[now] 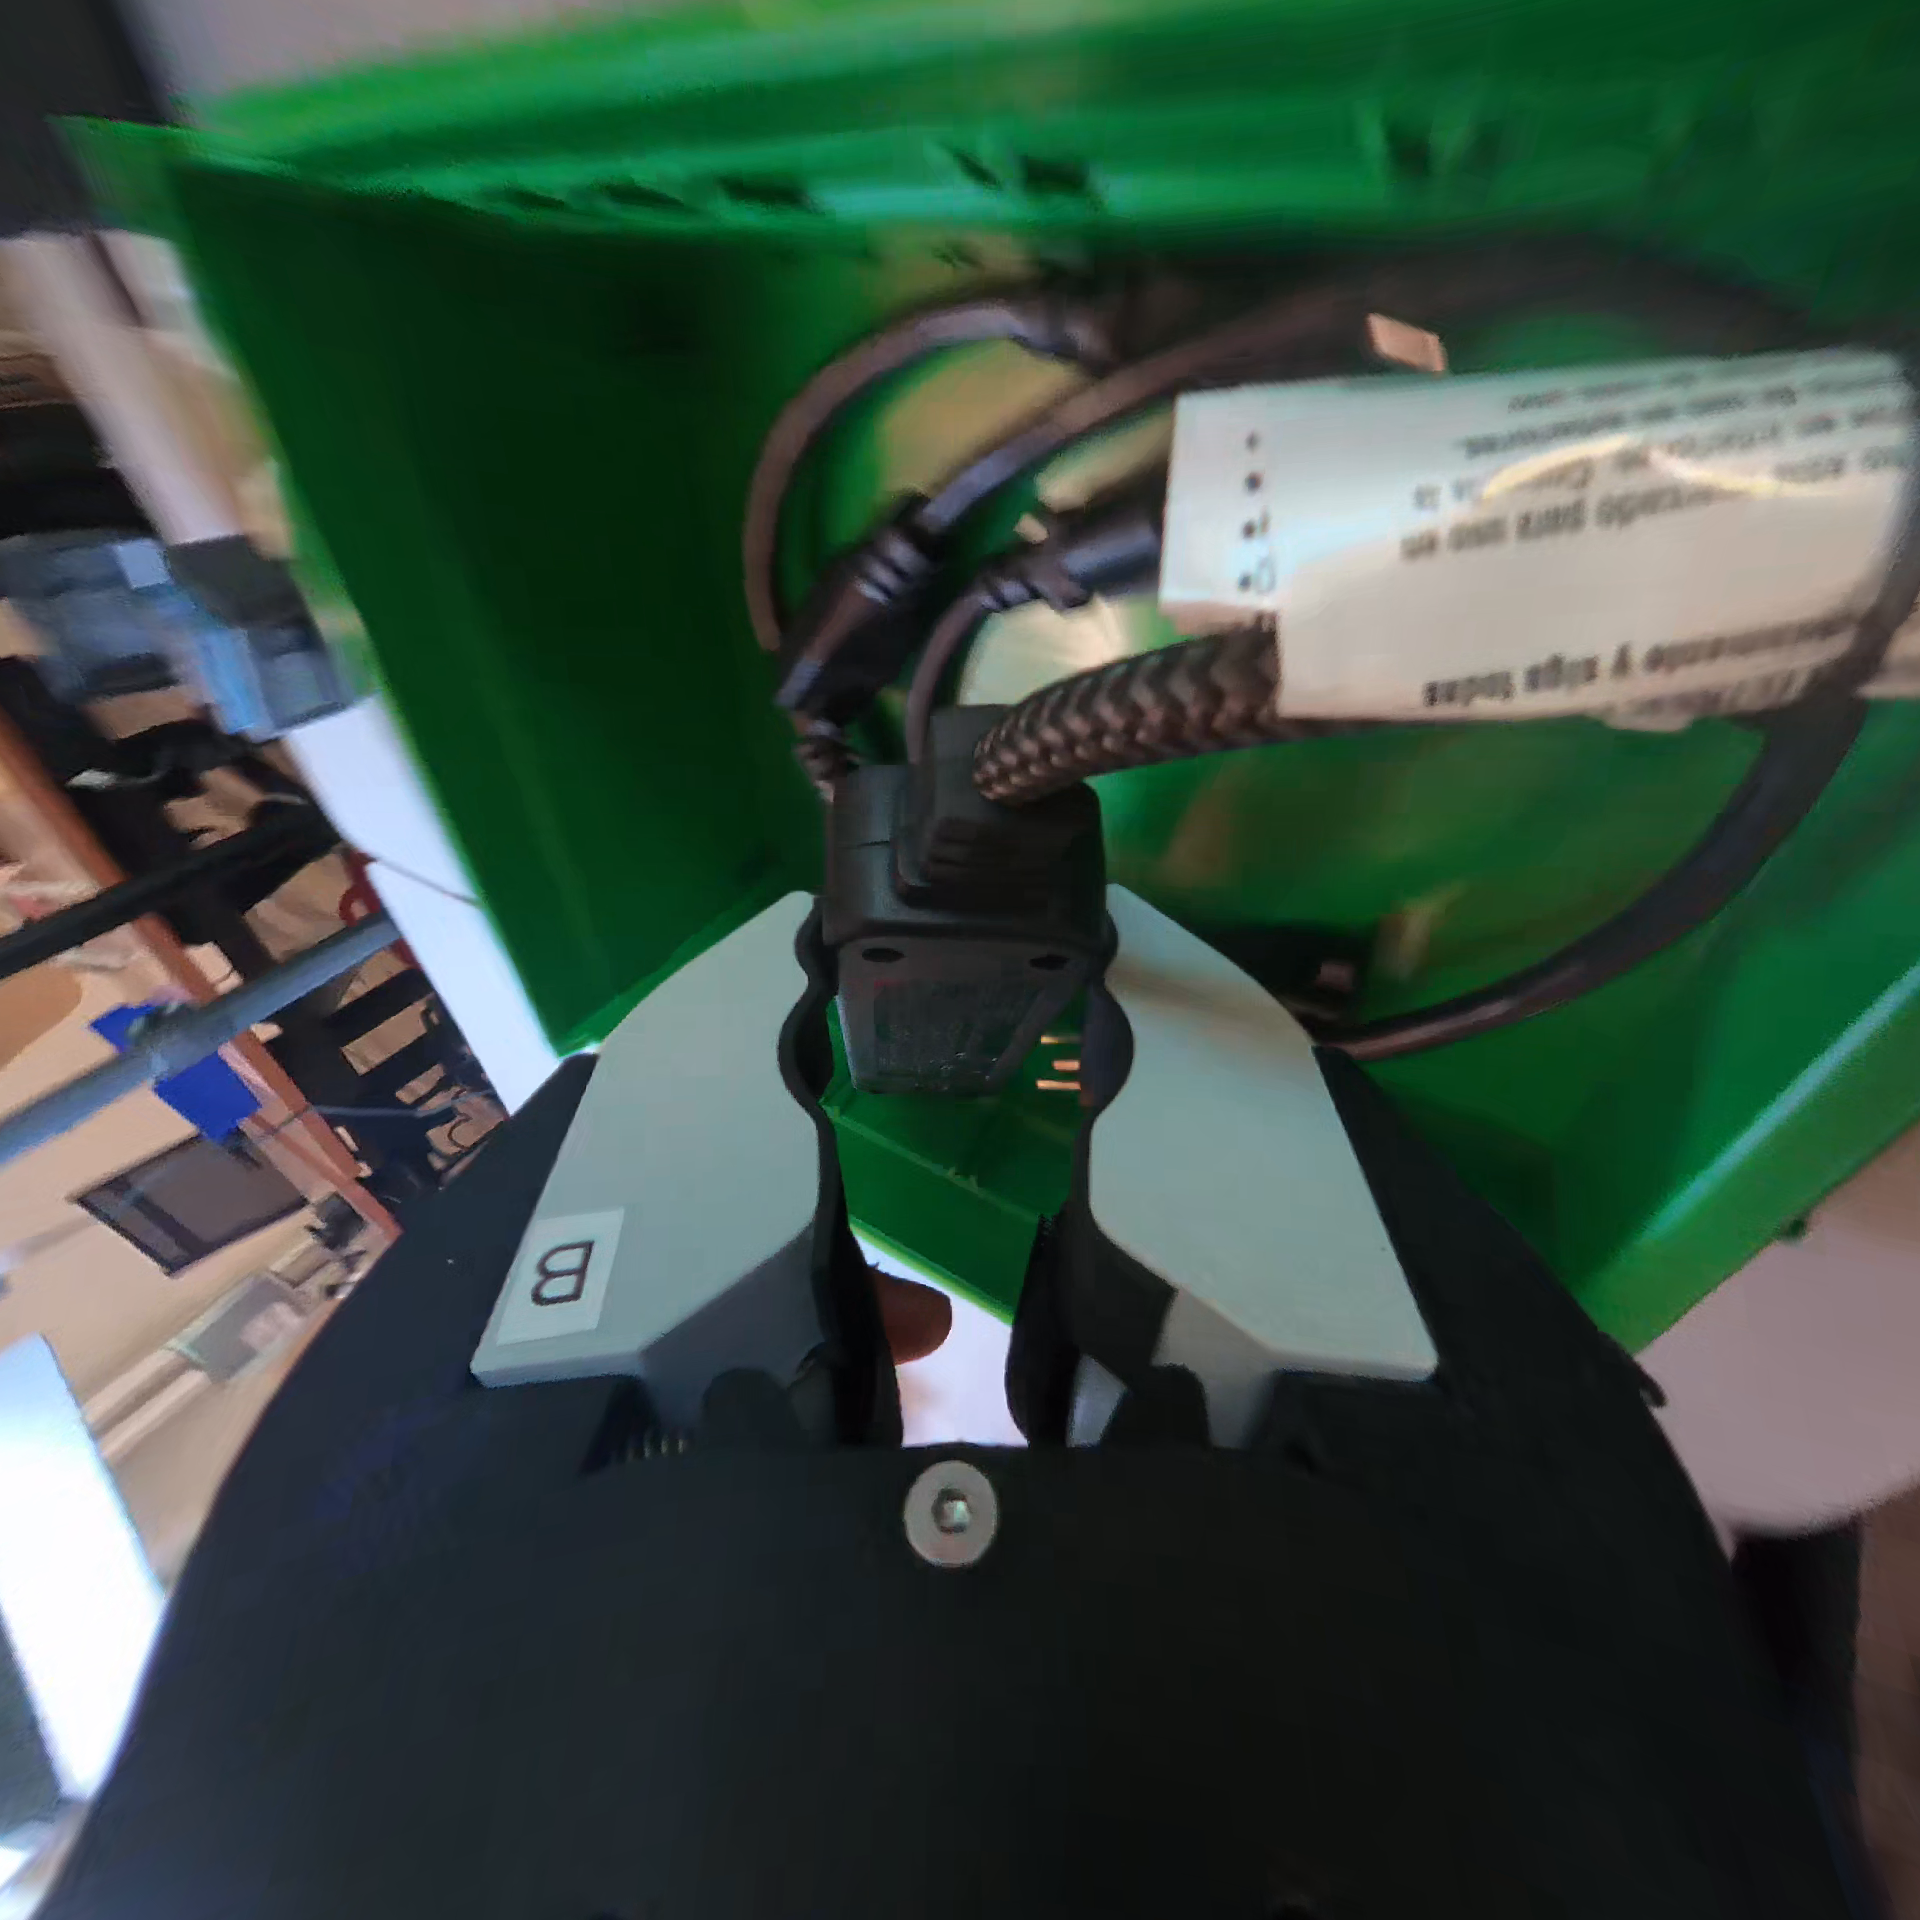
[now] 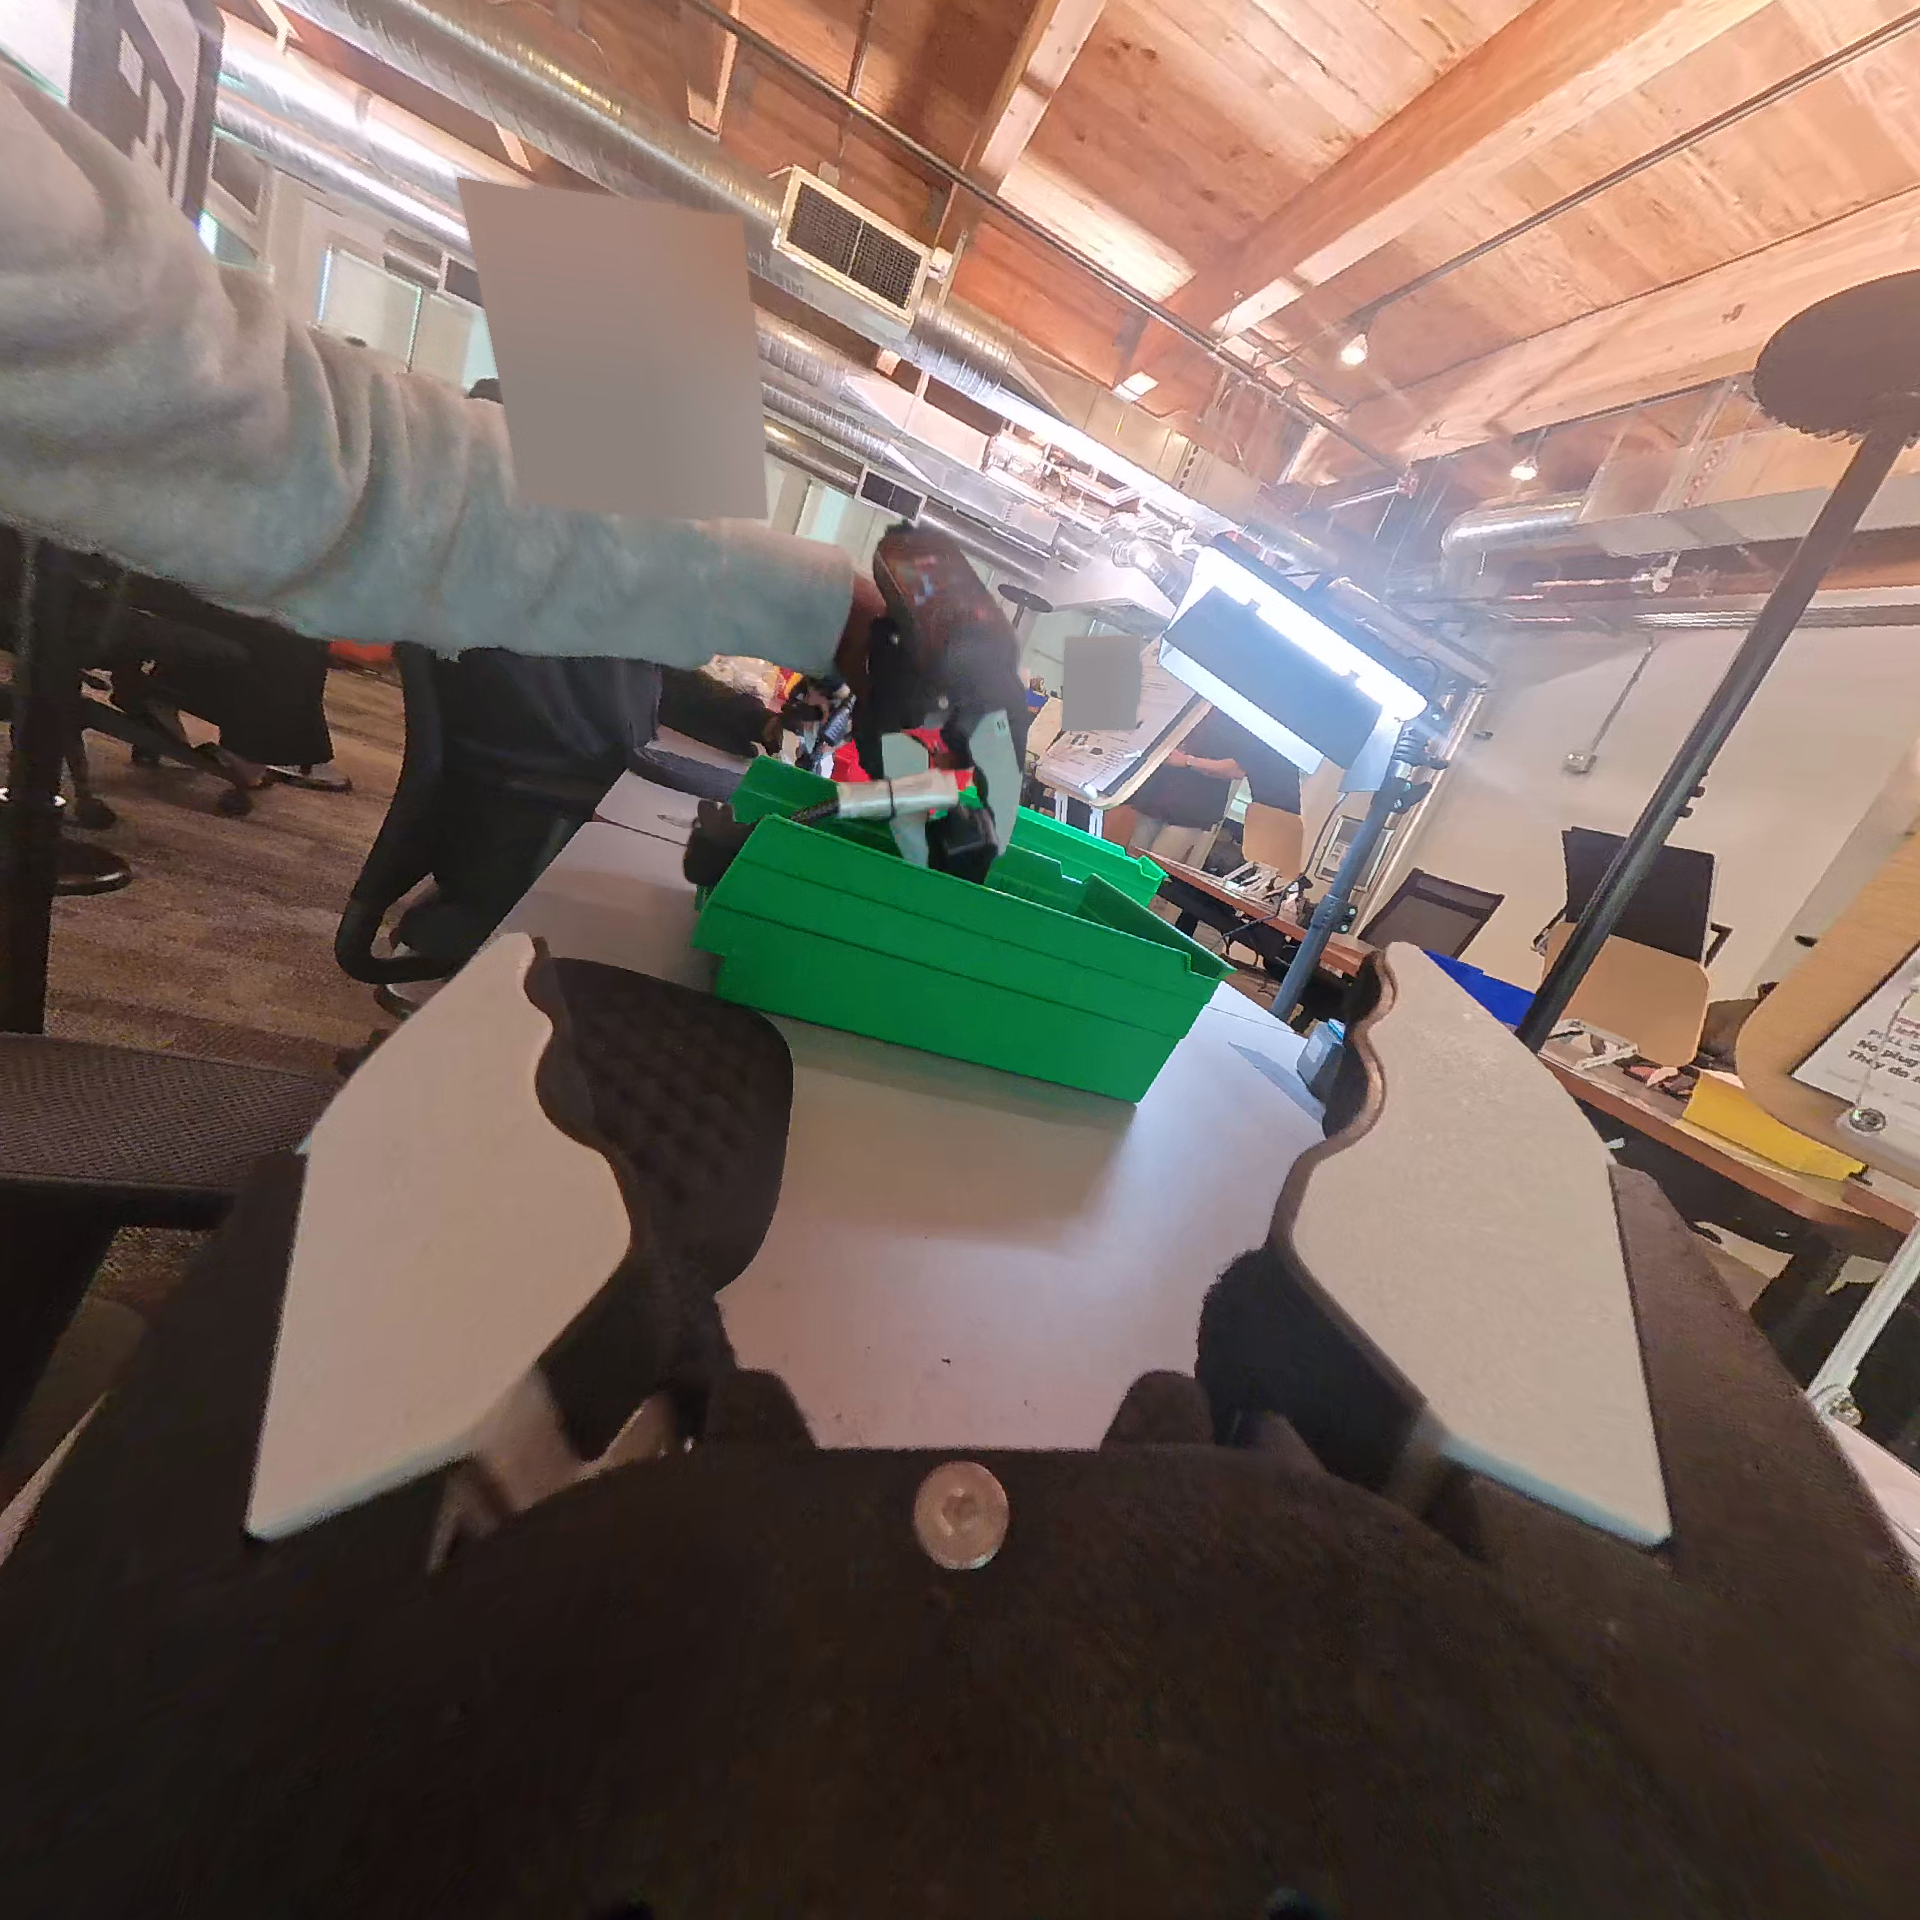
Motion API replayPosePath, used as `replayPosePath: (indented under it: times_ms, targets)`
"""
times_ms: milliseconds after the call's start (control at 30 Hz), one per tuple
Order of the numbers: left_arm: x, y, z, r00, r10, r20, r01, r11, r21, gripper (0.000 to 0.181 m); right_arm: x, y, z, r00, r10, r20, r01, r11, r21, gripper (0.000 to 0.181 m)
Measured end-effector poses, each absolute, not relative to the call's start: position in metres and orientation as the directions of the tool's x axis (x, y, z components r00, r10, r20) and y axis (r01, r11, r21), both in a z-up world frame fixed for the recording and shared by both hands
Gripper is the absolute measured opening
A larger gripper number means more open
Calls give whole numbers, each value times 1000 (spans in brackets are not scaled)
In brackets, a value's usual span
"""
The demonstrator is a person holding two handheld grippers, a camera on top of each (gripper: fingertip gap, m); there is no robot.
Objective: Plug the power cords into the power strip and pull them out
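Your left gripper (image 1: 961,961) is clamped on the black plug (image 1: 961,935) of a braided cord (image 1: 1122,727) above the green bin (image 1: 520,520), while your right gripper (image 2: 956,1049) stands spread wide over the table (image 2: 935,1247), holding nothing

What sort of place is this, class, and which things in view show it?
Probably a shared workshop or lab office: exposed metal ducts under a wooden beam ceiling, a studio light panel on a stand, and office chairs around work tables.

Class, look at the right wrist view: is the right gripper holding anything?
No. The right gripper stands open and empty, with only bare grey table between its fingers.
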State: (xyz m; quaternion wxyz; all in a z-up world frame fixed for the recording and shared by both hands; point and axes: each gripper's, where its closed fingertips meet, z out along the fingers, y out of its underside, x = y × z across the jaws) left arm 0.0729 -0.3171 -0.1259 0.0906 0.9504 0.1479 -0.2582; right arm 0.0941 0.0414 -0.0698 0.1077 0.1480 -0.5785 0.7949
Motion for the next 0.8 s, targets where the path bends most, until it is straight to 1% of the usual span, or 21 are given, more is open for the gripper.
replayPosePath:
  times_ms: [133,233,300,400,467,500,567,633,700,800]
  targets:
    - [62,-302,-97,649,364,-668,342,-924,-172,45,94,41,-72,-928,5,373,-358,-295,-886,139]
    - [55,-300,-70,437,455,-776,301,-887,-351,45,94,39,-75,-922,3,387,-373,-277,-885,139]
    - [55,-302,-48,268,516,-814,252,-853,-458,45,94,38,-77,-920,1,393,-379,-265,-887,138]
    - [64,-307,-8,19,632,-775,123,-771,-625,46,95,37,-80,-920,-6,392,-378,-256,-890,138]
    - [73,-303,19,-84,718,-691,-18,-695,-719,46,94,36,-81,-920,-8,392,-378,-249,-892,138]
    - [79,-297,32,-103,762,-639,-112,-647,-754,45,94,36,-82,-920,-8,392,-378,-245,-893,138]
    - [89,-278,57,-61,855,-515,-288,-509,-811,45,93,35,-83,-922,-10,387,-374,-240,-896,138]
    - [98,-251,74,55,910,-411,-413,-353,-839,45,92,36,-83,-926,-14,376,-362,-238,-901,138]
    - [104,-219,84,177,925,-336,-492,-212,-844,45,92,36,-83,-933,-21,358,-343,-243,-907,137]
    - [114,-159,85,370,881,-295,-549,-49,-834,45,92,39,-79,-949,-49,312,-289,-266,-920,129]
